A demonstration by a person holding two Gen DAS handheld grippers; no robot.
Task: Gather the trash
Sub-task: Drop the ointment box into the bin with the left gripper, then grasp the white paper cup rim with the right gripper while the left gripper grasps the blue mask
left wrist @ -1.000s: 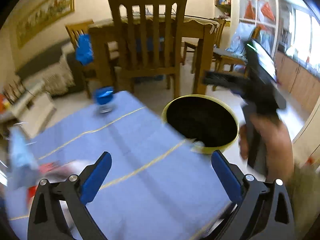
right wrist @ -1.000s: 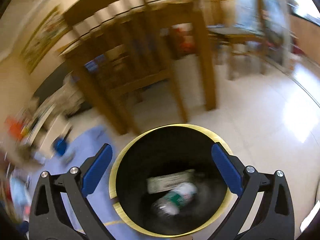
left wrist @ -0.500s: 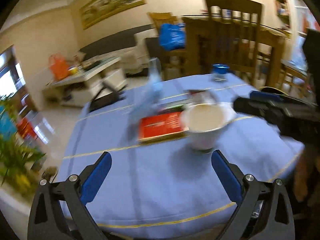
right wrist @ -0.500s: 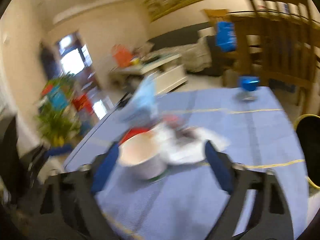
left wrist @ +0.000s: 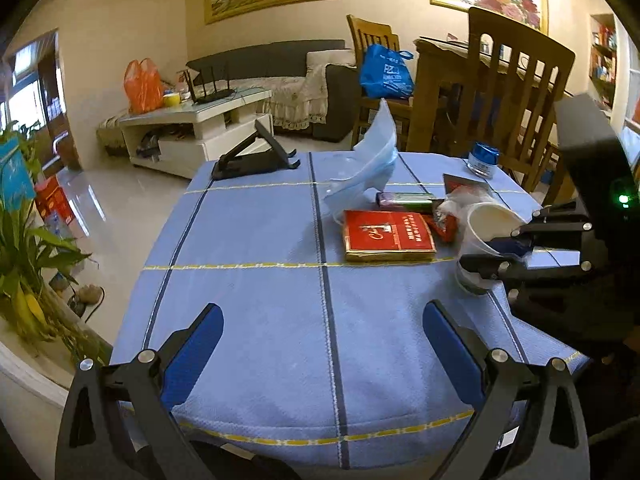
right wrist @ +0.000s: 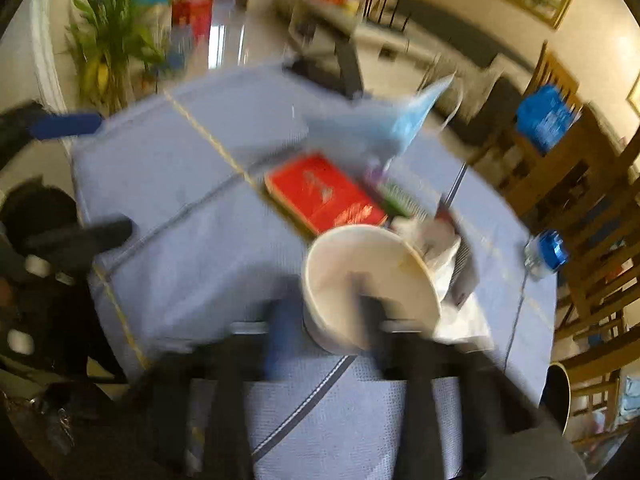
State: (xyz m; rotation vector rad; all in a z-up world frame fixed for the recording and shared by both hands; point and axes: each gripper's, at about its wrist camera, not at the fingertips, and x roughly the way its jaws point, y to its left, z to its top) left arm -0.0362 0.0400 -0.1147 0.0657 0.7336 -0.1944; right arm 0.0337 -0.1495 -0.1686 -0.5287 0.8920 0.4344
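Where the two views overlap, a tabletop (left wrist: 260,280) under a pale blue woven cloth with yellow and dark stripes carries every item of trash. Dark wooden slat-backed chairs (left wrist: 516,92) stand just behind its far edge. Largest of the litter, a crumpled pale blue plastic bag (left wrist: 372,164) rises near the far middle. Just in front of it lies a flat red carton with gold edges (left wrist: 386,234). Beside that carton, toward the right edge, stands a white paper cup (left wrist: 486,226), upright with a slight tilt. Clear and red wrappers (left wrist: 450,208) are bunched between the cup and the carton, and a thin green and purple packet (left wrist: 406,199) lies behind the carton. A small glass jar with a blue lid (left wrist: 482,158) sits near the far right corner, apart from the heap.

The right gripper (right wrist: 324,304) straddles the near wall of the cup, one finger inside and one outside, jaws closing on the rim; blur hides the exact contact. The left gripper (left wrist: 320,348) hovers over bare cloth at the near edge, jaws wide and holding nothing.
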